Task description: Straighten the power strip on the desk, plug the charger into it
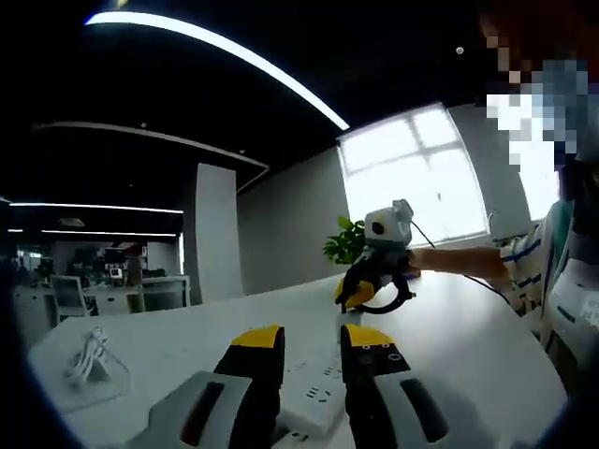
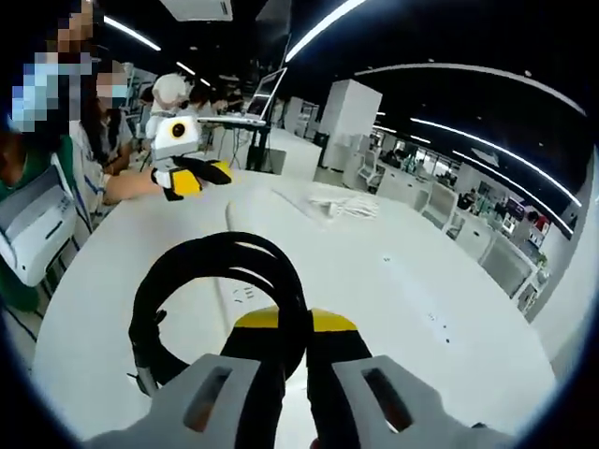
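The right gripper (image 2: 292,341) has its jaws closed on the coiled black cable (image 2: 187,290), lifted above the worktop (image 2: 393,281). The left gripper (image 1: 314,351) has its jaws slightly parted, gripping nothing, directly above the white power strip (image 1: 314,393), which lies flat on the worktop. A white charger with cord (image 1: 89,360) rests well apart, in a clear tray.
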